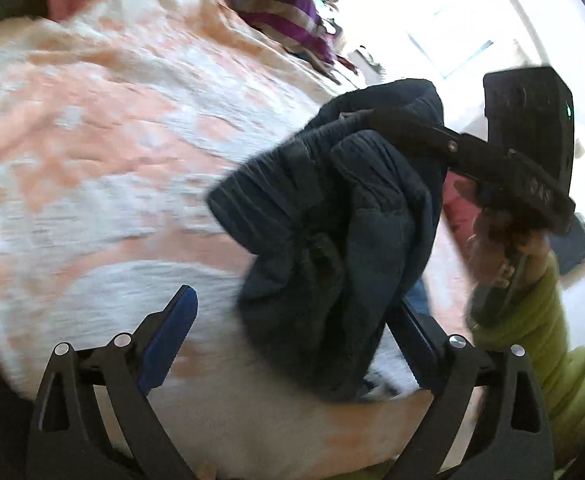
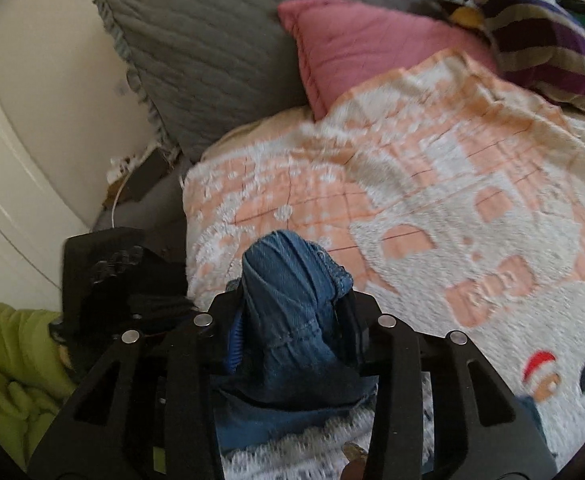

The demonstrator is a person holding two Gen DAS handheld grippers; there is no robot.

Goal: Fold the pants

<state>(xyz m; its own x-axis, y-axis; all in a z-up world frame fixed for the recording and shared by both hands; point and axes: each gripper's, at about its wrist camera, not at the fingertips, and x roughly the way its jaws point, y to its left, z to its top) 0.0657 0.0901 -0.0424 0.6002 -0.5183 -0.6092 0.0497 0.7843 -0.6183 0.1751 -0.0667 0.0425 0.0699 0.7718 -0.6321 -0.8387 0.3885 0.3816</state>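
Note:
The pants (image 1: 332,220) are dark blue denim, bunched into a hanging clump above the orange-and-white blanket (image 1: 112,140). My right gripper (image 2: 292,310) is shut on a gathered fold of the pants (image 2: 288,280), which bulges up between its fingers. In the left wrist view that right gripper (image 1: 372,118) comes in from the right and holds the clump by its top. My left gripper (image 1: 292,312) stands open wide below the clump. Its blue-padded left finger (image 1: 172,340) is bare, and its right finger is partly hidden behind the cloth. The pads press on nothing.
A grey pillow (image 2: 204,52) and a pink pillow (image 2: 352,48) lie at the head of the bed. A purple-striped cloth (image 2: 540,36) sits at the far right. A green sleeve (image 1: 532,320) holds the right gripper. A white wall (image 2: 20,160) runs along the left.

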